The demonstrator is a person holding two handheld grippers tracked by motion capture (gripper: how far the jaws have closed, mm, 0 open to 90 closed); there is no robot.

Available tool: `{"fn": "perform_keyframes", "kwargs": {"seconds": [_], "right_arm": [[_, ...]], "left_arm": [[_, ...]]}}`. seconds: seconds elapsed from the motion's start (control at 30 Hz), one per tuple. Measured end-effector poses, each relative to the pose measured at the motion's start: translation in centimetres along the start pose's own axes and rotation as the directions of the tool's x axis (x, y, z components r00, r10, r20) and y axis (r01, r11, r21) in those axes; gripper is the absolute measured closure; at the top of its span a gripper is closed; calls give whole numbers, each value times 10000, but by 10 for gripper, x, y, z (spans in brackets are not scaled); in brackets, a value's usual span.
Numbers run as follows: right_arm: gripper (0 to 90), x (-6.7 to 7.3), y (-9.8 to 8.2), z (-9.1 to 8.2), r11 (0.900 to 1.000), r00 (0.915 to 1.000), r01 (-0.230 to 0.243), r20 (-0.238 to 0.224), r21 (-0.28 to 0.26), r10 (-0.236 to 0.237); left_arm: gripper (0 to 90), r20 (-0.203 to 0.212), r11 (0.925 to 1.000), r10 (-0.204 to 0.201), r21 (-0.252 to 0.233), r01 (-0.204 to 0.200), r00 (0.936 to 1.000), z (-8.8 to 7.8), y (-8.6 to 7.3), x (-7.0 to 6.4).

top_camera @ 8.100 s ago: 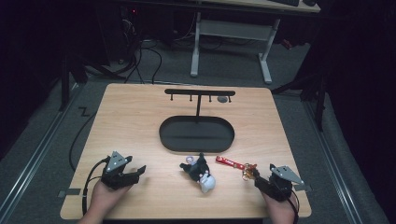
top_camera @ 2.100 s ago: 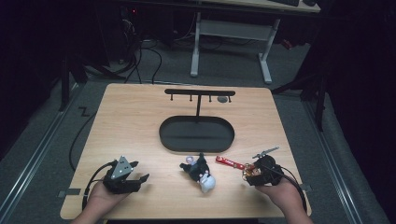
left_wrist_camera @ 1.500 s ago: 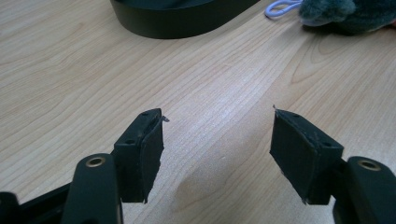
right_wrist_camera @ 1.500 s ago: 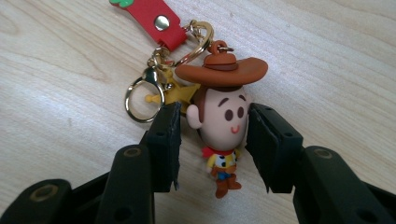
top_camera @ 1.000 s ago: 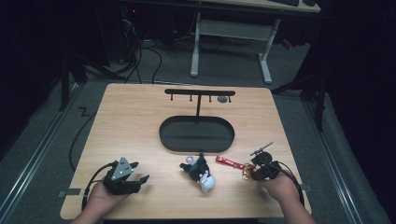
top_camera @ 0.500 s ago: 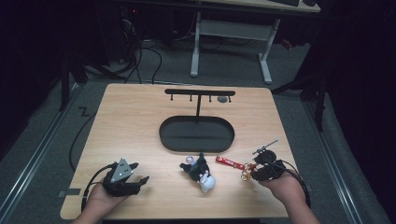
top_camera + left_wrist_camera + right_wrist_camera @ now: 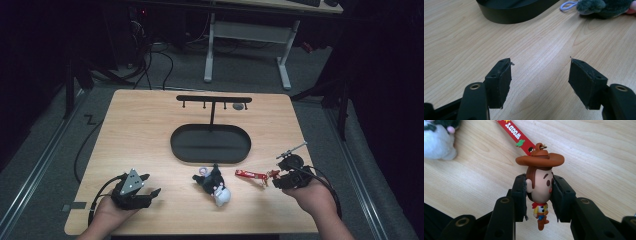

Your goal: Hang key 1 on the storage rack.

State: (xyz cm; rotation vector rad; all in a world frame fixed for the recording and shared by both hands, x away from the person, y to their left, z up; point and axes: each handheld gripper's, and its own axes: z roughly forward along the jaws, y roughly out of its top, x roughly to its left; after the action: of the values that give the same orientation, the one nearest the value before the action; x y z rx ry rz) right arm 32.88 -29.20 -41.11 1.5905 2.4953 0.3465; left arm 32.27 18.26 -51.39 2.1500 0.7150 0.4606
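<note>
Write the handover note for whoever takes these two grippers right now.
Right gripper: shut on the head of the cowboy keychain; its red strap trails toward the plush toy.
Left gripper: open, nothing between the jaws, low over the table at the near left.
Black stand with pegs rises behind the oval tray; nothing hangs on the pegs I can see.
Done: keychain gripped.
Left, probably: hang the keychain on a peg, then deal with the plush toy.

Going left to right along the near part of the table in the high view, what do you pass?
Left gripper → plush toy → red strap → right gripper, which holds the cowboy figure at the strap's end.
</note>
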Motion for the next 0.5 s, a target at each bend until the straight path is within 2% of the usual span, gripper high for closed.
{"fn": "perform_keyframes", "kwargs": {"seconds": [0.17,0.5], "right_arm": [[669,-2,4,-16,9996,9997,-223,-52,-162,222],[668,0,12,-40,9992,9999,-130,2,-384,130]], "left_arm": [[348,5,10000,45,-43,-45,10000,0,1,0],[348,13,9999,120,-24,-120,9999,-1,2,-1]]}}
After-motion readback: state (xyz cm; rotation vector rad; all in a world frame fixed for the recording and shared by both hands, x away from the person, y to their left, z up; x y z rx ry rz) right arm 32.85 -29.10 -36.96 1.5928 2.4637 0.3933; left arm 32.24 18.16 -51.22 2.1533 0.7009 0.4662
